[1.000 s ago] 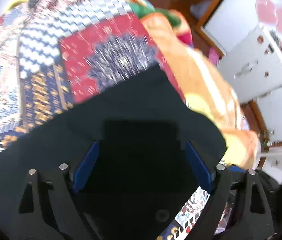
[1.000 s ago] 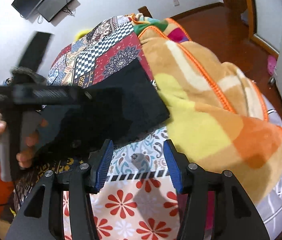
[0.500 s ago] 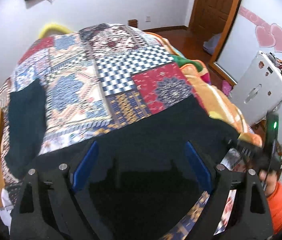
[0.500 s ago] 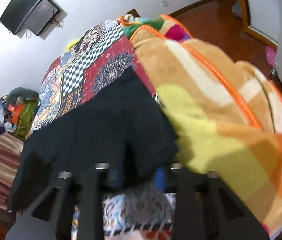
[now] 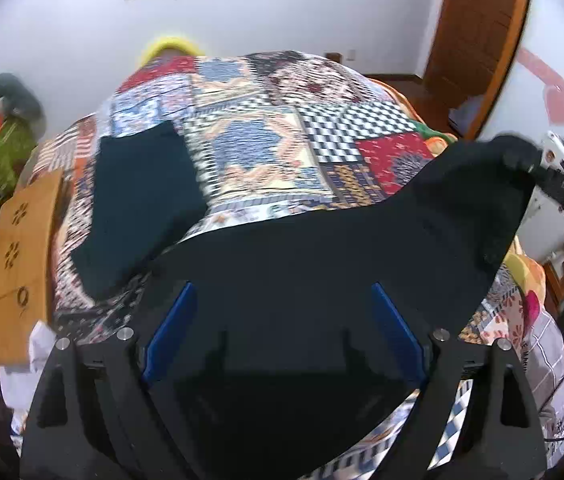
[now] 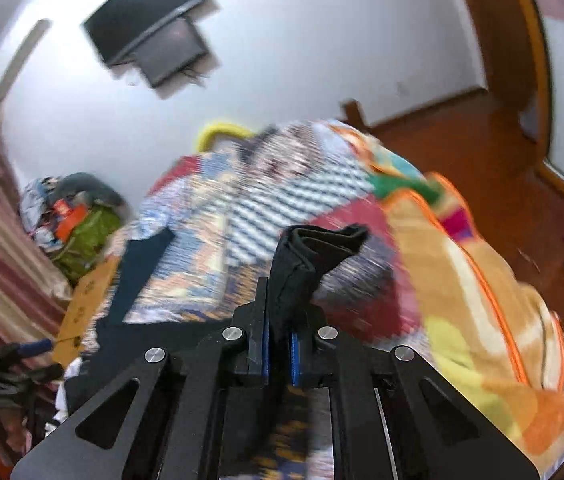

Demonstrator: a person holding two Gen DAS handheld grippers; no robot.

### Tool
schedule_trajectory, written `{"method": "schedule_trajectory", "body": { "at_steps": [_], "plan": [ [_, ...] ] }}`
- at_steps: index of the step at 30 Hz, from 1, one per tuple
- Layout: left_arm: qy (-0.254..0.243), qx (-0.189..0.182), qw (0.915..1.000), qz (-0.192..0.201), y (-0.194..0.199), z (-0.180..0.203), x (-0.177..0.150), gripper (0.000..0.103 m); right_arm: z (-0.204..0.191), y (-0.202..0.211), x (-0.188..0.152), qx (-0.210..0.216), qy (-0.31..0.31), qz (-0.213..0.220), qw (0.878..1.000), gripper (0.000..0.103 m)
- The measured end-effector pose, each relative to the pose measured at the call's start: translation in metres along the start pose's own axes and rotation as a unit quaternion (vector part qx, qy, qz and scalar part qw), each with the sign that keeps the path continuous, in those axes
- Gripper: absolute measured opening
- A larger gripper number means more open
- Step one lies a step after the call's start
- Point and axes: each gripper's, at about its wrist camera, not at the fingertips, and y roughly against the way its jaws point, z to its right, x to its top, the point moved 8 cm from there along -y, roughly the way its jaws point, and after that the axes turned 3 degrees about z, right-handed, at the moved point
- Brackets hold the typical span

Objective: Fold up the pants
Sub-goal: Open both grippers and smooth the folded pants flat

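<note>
Pants (image 6: 302,264) are pinched in my right gripper (image 6: 278,354), just clamped, lifting an edge to fold. Left gripper (image 5: 282,344) gapes wide over them, apparently holding nothing.

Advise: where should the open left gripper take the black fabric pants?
Take the black fabric pants at the near hem corner opposite the one the right gripper already pinches. Come from above, the left gripper straddling the edge; the cloth lies flat there, so only its edge offers a bite.

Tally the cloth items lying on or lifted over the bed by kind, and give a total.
Dark pants: 2 (lifted pair, flat pair)
Patchwork quilt: 1
Orange and yellow blanket: 1
Total: 4
</note>
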Motion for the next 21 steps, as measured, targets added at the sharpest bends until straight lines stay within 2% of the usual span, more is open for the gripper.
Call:
{"method": "schedule_trajectory", "body": {
  "at_steps": [6,10,13,17,19,20,21],
  "plan": [
    [0.028,0.016,0.9991,0.029,0.03,-0.044,-0.02,0.091,-0.092,-0.007,0.012,0.067,0.05,0.002,0.997,0.006],
    [0.04,0.031,0.9979,0.04,0.043,-0.066,-0.034,0.092,-0.158,-0.021,-0.003,0.11,0.099,-0.018,0.989,0.006],
    [0.054,0.041,0.9967,0.044,0.052,-0.083,-0.047,0.092,-0.198,-0.034,-0.036,0.139,0.132,-0.051,0.98,0.006],
    [0.085,0.048,0.9946,0.036,0.056,-0.104,-0.066,0.092,-0.23,-0.06,-0.101,0.157,0.173,-0.123,0.964,0.006],
    [0.094,0.053,0.9937,0.031,0.057,-0.111,-0.074,0.092,-0.241,-0.071,-0.138,0.16,0.206,-0.169,0.95,0.007],
    [0.097,0.055,0.9933,0.03,0.057,-0.114,-0.077,0.092,-0.242,-0.072,-0.157,0.154,0.227,-0.213,0.938,0.007],
    [0.102,0.057,0.9927,0.028,0.057,-0.118,-0.08,0.092,-0.242,-0.073,-0.172,0.15,0.245,-0.228,0.93,0.01]
  ]
}}
